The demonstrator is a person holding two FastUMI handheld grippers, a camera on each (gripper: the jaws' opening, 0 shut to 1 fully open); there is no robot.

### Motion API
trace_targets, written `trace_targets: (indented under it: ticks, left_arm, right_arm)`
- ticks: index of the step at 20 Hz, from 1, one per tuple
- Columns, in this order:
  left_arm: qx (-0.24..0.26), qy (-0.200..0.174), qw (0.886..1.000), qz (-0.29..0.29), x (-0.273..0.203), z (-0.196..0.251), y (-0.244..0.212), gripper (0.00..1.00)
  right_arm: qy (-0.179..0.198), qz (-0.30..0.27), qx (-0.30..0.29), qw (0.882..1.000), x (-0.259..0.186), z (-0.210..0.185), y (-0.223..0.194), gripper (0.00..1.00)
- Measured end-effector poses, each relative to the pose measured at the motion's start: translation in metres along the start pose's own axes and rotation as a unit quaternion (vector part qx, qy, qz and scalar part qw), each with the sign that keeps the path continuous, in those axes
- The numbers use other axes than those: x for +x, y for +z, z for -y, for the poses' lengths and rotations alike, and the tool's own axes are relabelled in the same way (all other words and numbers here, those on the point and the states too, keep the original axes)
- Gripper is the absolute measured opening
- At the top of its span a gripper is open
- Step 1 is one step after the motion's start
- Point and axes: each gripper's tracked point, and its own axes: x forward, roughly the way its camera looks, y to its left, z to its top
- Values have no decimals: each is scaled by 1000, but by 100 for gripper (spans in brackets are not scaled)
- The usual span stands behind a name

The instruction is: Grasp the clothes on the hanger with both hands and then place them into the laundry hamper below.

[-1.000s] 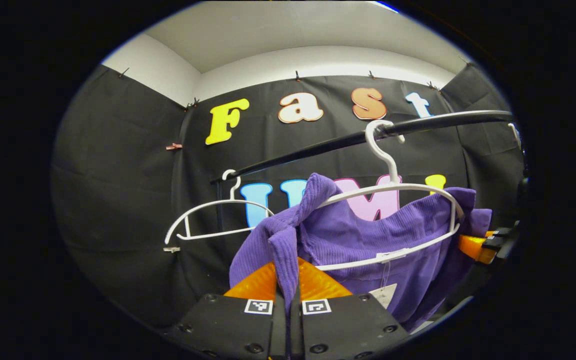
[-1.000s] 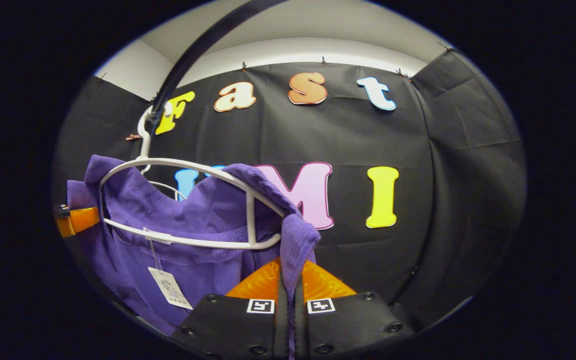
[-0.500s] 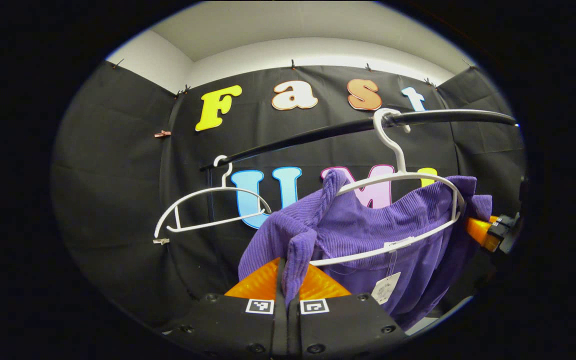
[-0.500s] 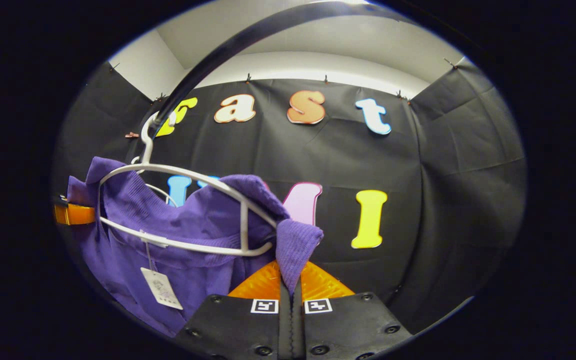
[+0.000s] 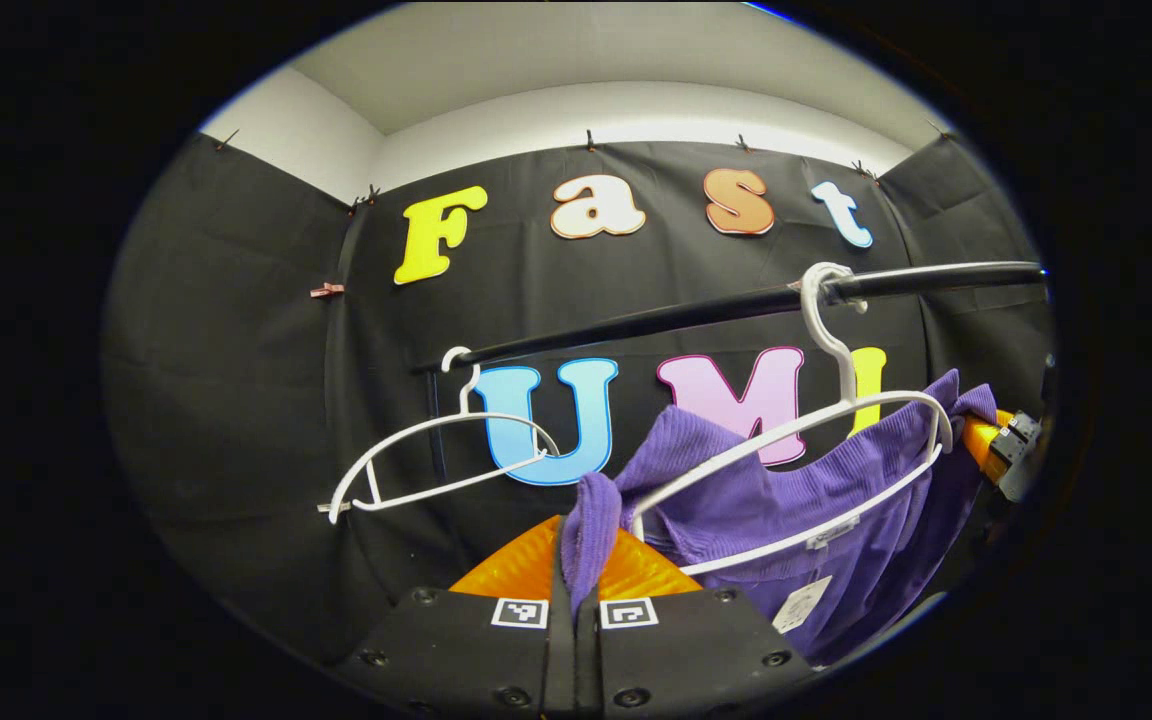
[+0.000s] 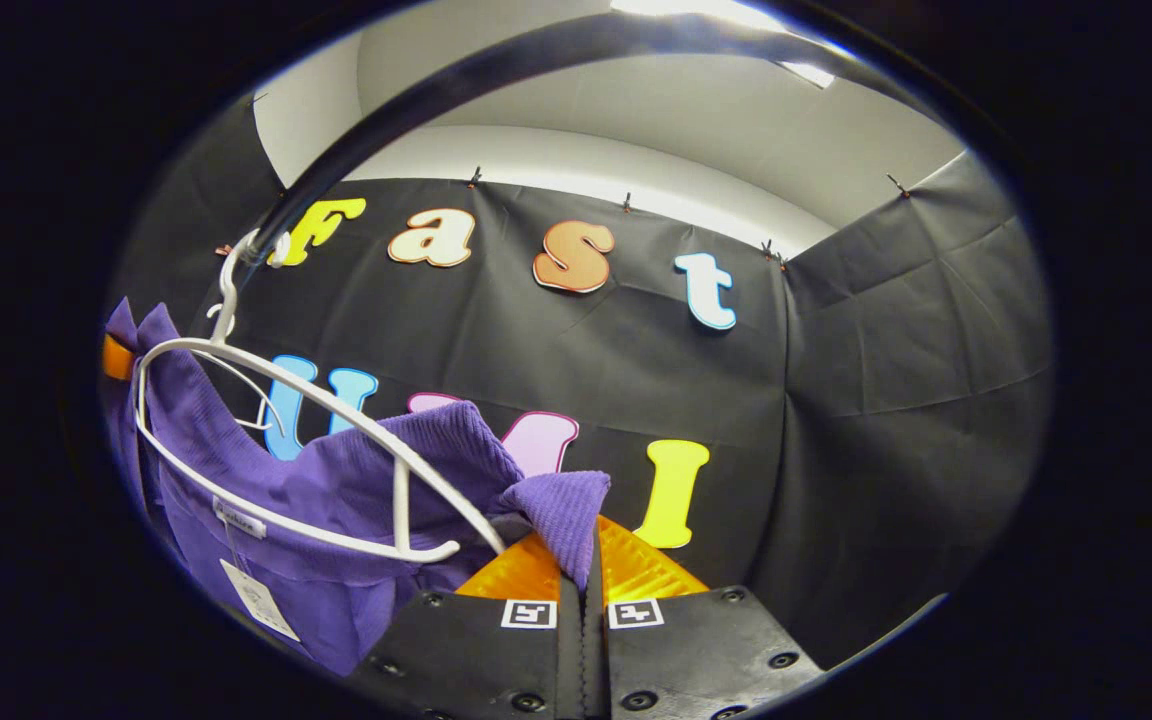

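Both grippers, mine — left gripper [image 5: 576, 590], right gripper [image 6: 583, 575] — clamped on sweater [image 5: 816, 490]; it's slid lower off hanger [image 5: 836, 420] than before — nearly free.

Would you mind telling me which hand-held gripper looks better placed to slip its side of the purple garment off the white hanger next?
Probably the left hand-held gripper. Its pinched fold of the purple garment already hangs beside the white hanger's end. The right hand-held gripper also pinches cloth, but there the fabric is draped over the hanger arm.
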Motion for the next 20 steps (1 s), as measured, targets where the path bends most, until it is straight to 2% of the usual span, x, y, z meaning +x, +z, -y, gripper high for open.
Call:
trace_targets:
  ticks: [1, 2, 7, 9, 10, 15, 20]
  left_arm:
    - [1, -2, 1000, -4, 2, 0, -2, 3]
    - [-1, -2, 1000, -7, 3, -1, -5, 5]
    - [-17, 5, 1000, -24, 10, -12, -21, 5]
    - [-22, 8, 999, -35, 8, -18, -34, 5]
    - [-24, 12, 999, -41, 8, -22, -40, 5]
    - [-30, 20, 998, -59, -7, -33, -73, 5]
    - [-57, 27, 993, -96, -32, -48, -113, 5]
  right_arm:
    - [-3, -3, -5, 1000, 1, -1, -4, 8]
    - [-5, -8, -13, 1000, 1, -1, -13, 4]
    - [7, -70, -5, 998, -8, -15, -64, 4]
    - [21, -85, 0, 996, -17, -25, -78, 0]
    - [31, -93, 4, 995, -23, -31, -82, 4]
    - [65, -115, 12, 991, -55, -59, -90, 5]
    - [93, -146, 33, 984, -96, -83, -94, 5]
